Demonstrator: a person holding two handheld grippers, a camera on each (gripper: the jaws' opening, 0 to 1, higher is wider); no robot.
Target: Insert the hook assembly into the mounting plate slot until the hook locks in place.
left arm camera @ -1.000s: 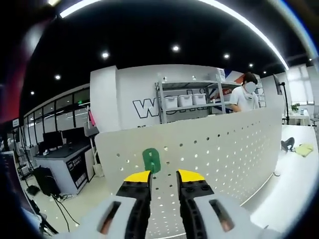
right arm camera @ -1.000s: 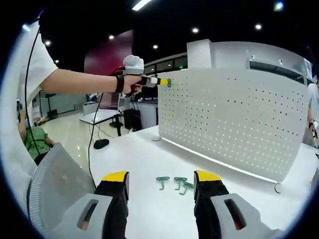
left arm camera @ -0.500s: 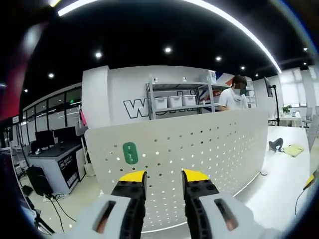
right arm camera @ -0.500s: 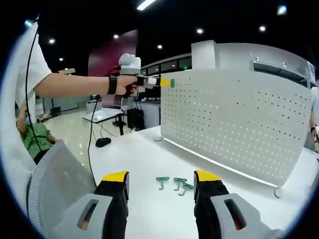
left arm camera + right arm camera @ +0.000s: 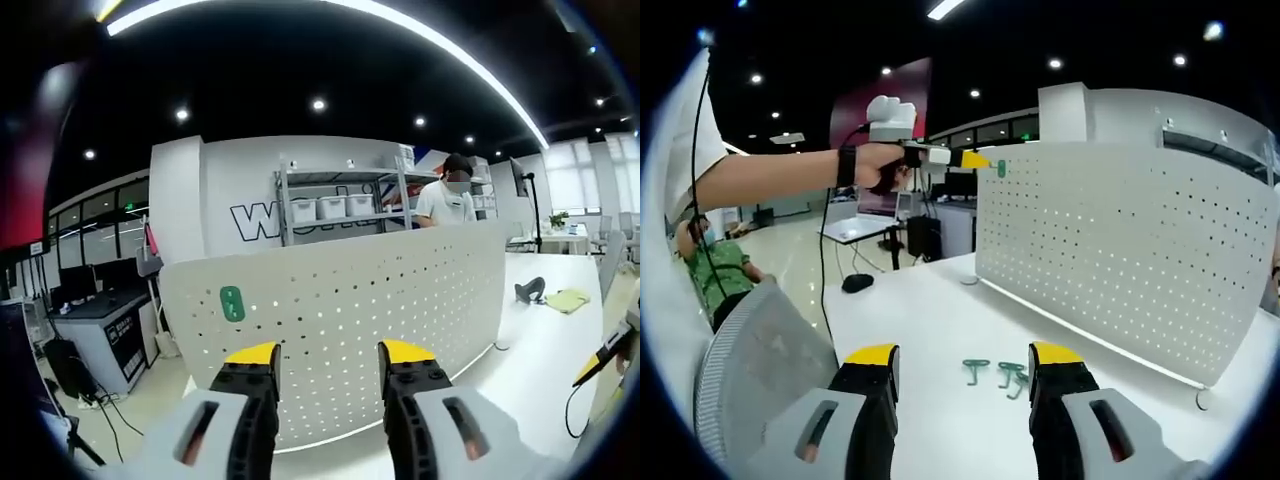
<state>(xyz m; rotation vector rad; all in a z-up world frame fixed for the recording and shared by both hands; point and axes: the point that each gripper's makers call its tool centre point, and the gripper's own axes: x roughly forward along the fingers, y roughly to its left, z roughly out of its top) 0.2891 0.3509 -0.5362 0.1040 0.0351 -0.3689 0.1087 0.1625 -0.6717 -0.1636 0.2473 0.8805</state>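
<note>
A white perforated mounting plate (image 5: pixel 400 300) stands upright on the white table (image 5: pixel 930 330). One green hook (image 5: pixel 232 303) sits on the plate near its upper left corner. My left gripper (image 5: pixel 329 352) is open, a short way back from the plate and to the right of that hook, with nothing between its fingers. In the right gripper view, a hand holds the left gripper (image 5: pixel 962 158) just off the green hook (image 5: pixel 1001 168) at the plate (image 5: pixel 1130 250) corner. My right gripper (image 5: pixel 964 354) is open low over the table, with loose green hooks (image 5: pixel 998 373) lying just beyond its fingertips.
Behind the plate stands a person (image 5: pixel 447 195) beside a metal shelf with white bins (image 5: pixel 335 208). A yellow item (image 5: pixel 565 300) and a dark object (image 5: pixel 527 291) lie on the table to the right. A seated person in green (image 5: pixel 720 280) and a desk (image 5: pixel 865 228) are off to the left.
My left gripper has drawn back and to the right from the green hook, which stays on the plate, and its jaws stand wider apart. The right gripper has barely moved.
</note>
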